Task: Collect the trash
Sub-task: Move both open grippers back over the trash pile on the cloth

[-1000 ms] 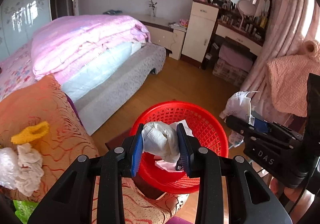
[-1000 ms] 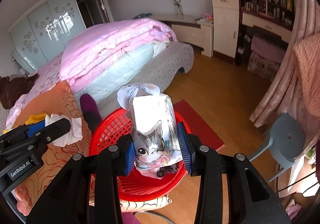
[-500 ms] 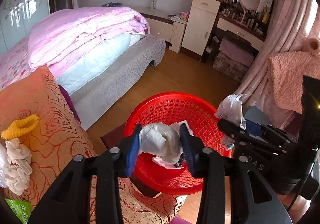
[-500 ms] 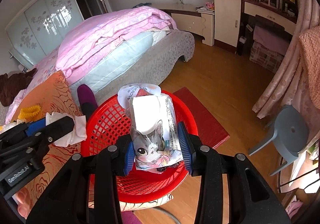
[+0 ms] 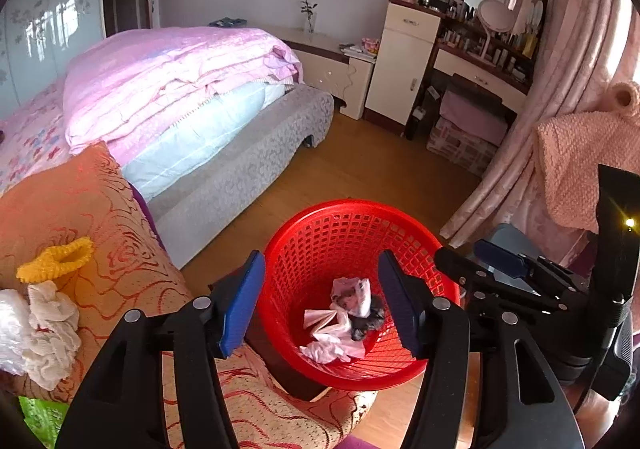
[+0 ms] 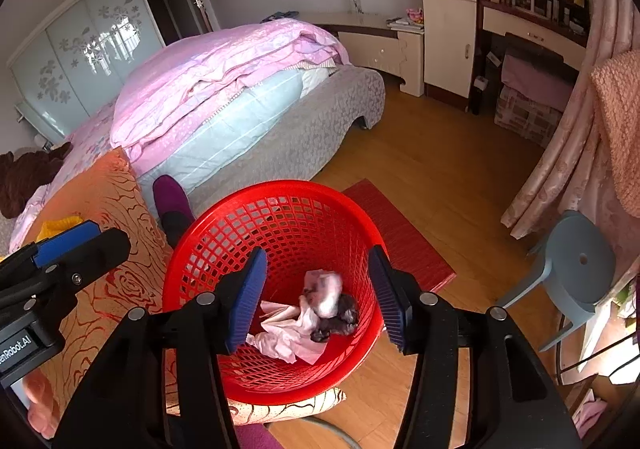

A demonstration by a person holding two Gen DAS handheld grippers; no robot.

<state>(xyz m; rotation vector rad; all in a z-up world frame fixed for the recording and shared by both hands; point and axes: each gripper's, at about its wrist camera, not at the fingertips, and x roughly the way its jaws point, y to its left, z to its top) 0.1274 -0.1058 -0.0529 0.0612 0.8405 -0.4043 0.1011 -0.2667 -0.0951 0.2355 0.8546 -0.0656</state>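
Both wide apart and holding nothing: left hand-held gripper (image 5: 322, 301) and right hand-held gripper (image 6: 318, 299), poised over the red basket (image 6: 280, 209). Down on the basket's bottom: crumpled tissues (image 6: 288, 333) and a wrapper (image 6: 324, 293). More tissues (image 5: 48, 333) on the orange cushion (image 5: 80, 209), left.

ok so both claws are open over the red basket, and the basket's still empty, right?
Not empty. The left claw and right claw are both open over the red basket, but crumpled tissue and a cat-print wrapper lie on its bottom. The right wrist view shows it best.
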